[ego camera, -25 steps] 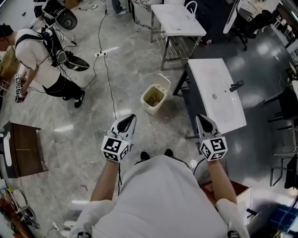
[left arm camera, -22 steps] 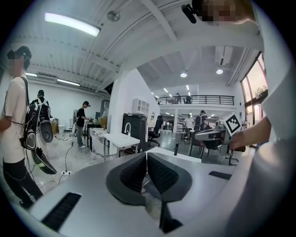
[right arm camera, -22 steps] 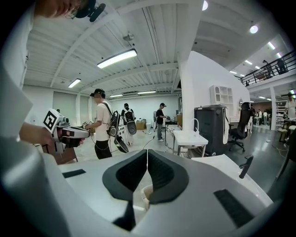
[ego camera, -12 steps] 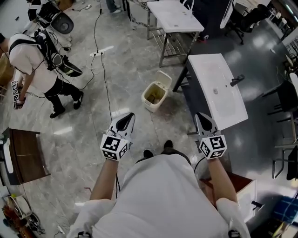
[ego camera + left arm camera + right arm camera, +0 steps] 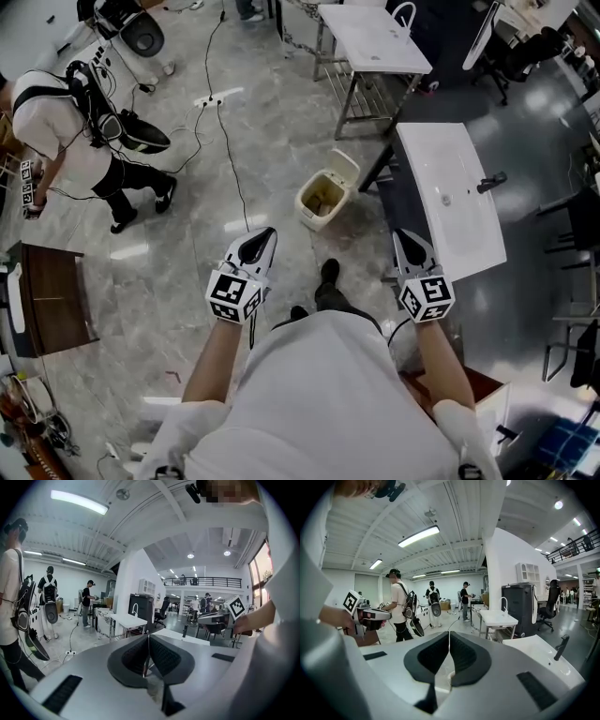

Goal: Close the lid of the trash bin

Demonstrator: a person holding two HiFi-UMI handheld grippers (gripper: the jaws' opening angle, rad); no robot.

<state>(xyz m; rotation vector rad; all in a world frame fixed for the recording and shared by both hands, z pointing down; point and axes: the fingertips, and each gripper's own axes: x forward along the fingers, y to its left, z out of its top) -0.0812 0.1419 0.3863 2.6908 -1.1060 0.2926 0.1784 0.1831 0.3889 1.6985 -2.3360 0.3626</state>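
Observation:
A small cream trash bin (image 5: 322, 200) stands on the marble floor beside the sink counter, its lid (image 5: 345, 168) swung up and open at the far side. In the head view my left gripper (image 5: 260, 238) is held in the air short of the bin and to its left, jaws shut and empty. My right gripper (image 5: 409, 240) hovers to the bin's right, near the counter's edge, also shut on nothing. Neither gripper view shows the bin; the left gripper (image 5: 148, 649) and right gripper (image 5: 449, 654) point out level across the room.
A white sink counter (image 5: 451, 202) runs along the right. A white metal table (image 5: 371, 37) stands behind the bin. A cable (image 5: 231, 159) trails over the floor at the left. Another person (image 5: 64, 127) stands far left, by a dark wooden table (image 5: 52, 302).
One foot has stepped forward toward the bin and the view has shifted slightly. Both grippers stay shut and held as before.

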